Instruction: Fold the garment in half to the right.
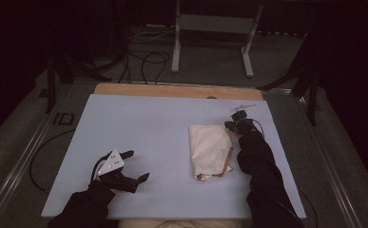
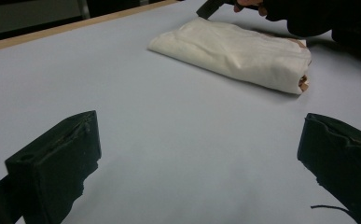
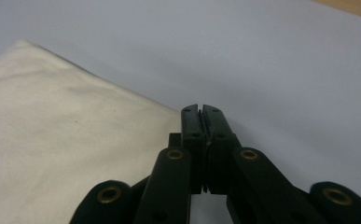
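A folded cream cloth with a brownish trim at its near end lies on the pale blue table top, right of centre. My right gripper sits at the cloth's far right corner. In the right gripper view its jaws are pressed together beside the edge of the cloth, with no fabric visible between them. My left gripper rests low over the near left of the table with its jaws wide apart. In the left gripper view, nothing lies between its jaws, and the cloth is farther off.
A wooden strip borders the table's far edge. Beyond it are a metal stand and cables on the floor. A small light object lies near the far right corner.
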Motion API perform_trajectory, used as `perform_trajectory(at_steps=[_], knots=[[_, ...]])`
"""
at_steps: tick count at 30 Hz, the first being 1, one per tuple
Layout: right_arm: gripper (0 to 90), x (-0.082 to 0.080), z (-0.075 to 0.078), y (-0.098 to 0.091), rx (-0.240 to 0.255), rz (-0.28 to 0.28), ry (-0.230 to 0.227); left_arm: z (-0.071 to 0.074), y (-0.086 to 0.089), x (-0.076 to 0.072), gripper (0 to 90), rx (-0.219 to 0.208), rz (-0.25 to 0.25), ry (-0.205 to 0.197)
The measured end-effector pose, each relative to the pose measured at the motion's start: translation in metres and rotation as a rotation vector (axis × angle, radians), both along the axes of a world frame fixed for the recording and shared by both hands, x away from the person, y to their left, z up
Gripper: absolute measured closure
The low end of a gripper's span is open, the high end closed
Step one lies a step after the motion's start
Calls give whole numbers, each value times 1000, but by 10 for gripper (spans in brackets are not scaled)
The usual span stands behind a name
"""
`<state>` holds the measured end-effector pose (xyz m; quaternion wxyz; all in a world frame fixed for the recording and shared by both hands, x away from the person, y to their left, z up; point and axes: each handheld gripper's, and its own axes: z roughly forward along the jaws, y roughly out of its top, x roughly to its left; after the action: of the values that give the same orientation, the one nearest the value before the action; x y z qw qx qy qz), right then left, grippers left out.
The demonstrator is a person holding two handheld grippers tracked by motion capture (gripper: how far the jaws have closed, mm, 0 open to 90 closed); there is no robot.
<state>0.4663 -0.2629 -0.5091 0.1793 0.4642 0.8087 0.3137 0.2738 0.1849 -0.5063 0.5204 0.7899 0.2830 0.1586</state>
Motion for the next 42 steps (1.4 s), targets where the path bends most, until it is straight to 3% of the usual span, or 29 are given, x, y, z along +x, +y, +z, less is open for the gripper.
perform_trajectory(at_steps=[4,12,23,25,30,42], knots=[[889,1,-6,1,-11,-16,18,0,0,0,4,3,-1,-1],[866,-2,-9,1,-8,-37,5,0,0,0,4,1,5,-3],[667,-7,4,1,24,-27,-15,1,0,0,4,4,6,-2],[579,-10,8,4,39,-7,-13,1,0,0,4,4,6,-5],[485,-14,13,9,59,8,-26,1,1,0,4,5,7,-4],[227,-24,19,19,103,75,-2,1,2,1,4,7,5,4]])
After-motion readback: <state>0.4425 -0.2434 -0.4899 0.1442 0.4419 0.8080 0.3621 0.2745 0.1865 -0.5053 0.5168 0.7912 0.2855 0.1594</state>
